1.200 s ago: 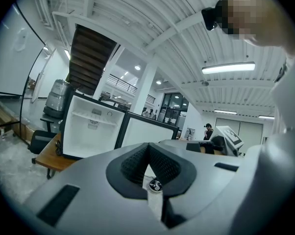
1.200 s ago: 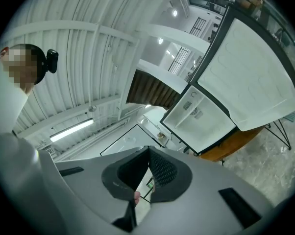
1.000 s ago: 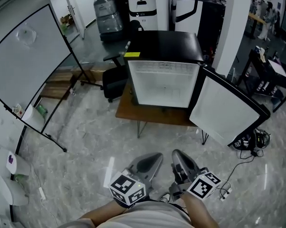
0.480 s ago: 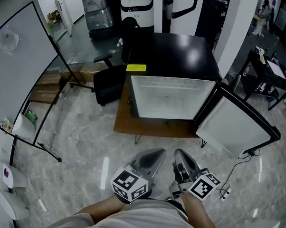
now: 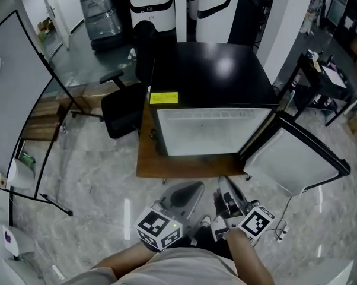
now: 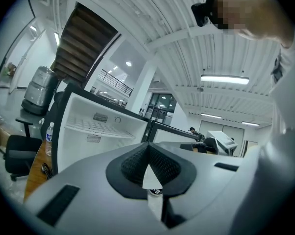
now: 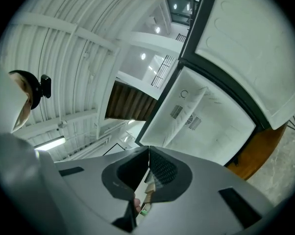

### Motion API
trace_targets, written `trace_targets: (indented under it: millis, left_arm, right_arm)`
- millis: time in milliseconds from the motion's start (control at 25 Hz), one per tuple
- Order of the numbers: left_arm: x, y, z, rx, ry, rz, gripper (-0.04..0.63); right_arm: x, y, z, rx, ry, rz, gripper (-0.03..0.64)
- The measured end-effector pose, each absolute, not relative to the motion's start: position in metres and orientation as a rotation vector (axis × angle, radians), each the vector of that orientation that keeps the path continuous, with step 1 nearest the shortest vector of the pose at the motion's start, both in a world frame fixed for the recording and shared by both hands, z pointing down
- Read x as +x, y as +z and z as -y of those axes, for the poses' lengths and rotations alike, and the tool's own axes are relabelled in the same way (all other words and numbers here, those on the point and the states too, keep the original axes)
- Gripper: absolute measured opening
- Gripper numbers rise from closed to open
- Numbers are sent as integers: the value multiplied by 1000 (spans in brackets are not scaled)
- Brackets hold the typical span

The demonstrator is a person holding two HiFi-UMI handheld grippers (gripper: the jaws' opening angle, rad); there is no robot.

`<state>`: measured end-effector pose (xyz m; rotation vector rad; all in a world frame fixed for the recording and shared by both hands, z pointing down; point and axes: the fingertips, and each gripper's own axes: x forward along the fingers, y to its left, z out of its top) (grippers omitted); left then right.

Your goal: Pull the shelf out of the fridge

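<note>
A small black fridge (image 5: 208, 79) stands on a low wooden table (image 5: 166, 166), its door (image 5: 297, 153) swung open to the right. The white inside faces me. A wire shelf (image 6: 96, 129) spans the upper part of the cavity; in the right gripper view the shelf (image 7: 186, 112) shows edge-on. My left gripper (image 5: 187, 193) and right gripper (image 5: 226, 187) hang side by side near my body, well short of the fridge. Both have their jaws pressed together with nothing between them.
A black office chair (image 5: 120, 110) stands left of the table. A water bottle (image 6: 49, 138) sits on the table beside the fridge. A whiteboard on a stand (image 5: 18, 100) is at the left. Cables (image 5: 279, 233) lie on the marble floor at the right.
The view has advanced towards the fridge, which now sits closer and lower in the head view. Both grippers stay shut and keep their place near my body.
</note>
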<state>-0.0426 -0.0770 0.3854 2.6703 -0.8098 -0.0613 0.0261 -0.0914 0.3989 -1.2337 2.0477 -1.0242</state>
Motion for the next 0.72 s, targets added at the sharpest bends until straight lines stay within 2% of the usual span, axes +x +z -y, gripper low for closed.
trace_targets:
  millis: [720]
  left_arm:
    - [-19,409,166,2596,51,952,6]
  right_arm:
    - [77,443,259,-1061,-1160,-1798,20]
